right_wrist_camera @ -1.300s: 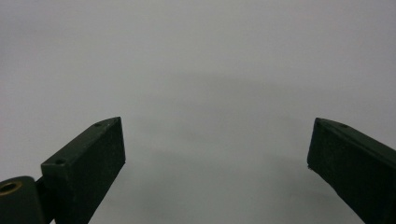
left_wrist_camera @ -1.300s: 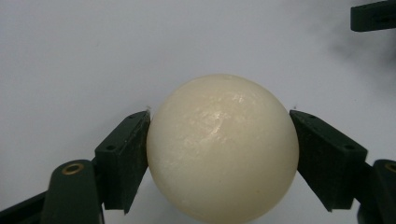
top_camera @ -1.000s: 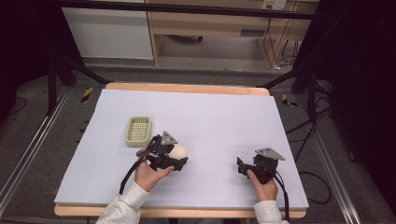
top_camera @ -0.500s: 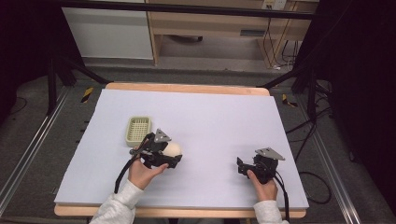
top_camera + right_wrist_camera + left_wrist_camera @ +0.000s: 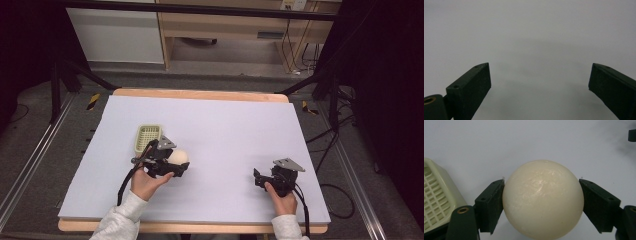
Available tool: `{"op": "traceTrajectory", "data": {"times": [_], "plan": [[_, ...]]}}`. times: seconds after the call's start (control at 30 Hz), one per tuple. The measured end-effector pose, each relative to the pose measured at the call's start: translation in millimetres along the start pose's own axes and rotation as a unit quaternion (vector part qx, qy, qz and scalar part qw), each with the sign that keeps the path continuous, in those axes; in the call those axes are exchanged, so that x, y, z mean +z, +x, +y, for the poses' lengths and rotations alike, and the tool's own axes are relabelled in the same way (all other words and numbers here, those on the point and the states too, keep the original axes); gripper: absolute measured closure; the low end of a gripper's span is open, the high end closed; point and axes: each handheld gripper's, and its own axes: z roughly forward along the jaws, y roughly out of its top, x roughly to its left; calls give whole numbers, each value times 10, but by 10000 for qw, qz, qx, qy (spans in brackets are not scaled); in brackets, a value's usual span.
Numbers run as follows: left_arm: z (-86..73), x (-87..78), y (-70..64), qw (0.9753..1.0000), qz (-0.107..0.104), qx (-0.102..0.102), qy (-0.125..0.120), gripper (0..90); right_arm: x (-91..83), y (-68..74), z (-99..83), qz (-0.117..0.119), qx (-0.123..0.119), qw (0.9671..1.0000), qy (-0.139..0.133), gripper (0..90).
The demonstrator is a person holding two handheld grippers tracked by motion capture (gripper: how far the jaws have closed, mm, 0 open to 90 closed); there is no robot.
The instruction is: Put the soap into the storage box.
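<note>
High view is showing your left gripper (image 5: 172, 161) clamping the cream ball (image 5: 179, 156) just right of the pale green slotted tray (image 5: 148, 137), with bare white table (image 5: 225, 125) stretching ahead and to the right, and your right gripper (image 5: 257, 178) sitting well apart near the front right edge, its jaws spread wide over bare surface in the right gripper view. Left gripper view is showing both black jaws pressing the ball's (image 5: 543, 199) sides, the tray's (image 5: 436, 195) corner lying close at the left. Since half a second ago you are carrying the ball slightly toward the tray, while your right gripper is staying put.
</note>
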Motion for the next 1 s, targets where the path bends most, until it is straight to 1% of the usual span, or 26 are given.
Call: {"op": "traceTrajectory", "data": {"times": [0.17,0.43,0.57,0.83,1.0], "plan": [[27,-37,41,10000,55,14,-1,236,1,0,0,-1,6,10000,2,46],[62,-95,103,9999,101,-48,-110,236,0,-1,0,4,8,10000,-3,46],[61,-107,158,9998,153,-89,-103,236,0,0,0,-6,0,10000,-2,47],[53,-145,291,9992,259,-265,-167,236,2,-2,0,-8,4,10000,9,47],[57,-146,347,9989,314,-304,-150,236,3,-3,-1,-12,3,10000,7,47]]}}
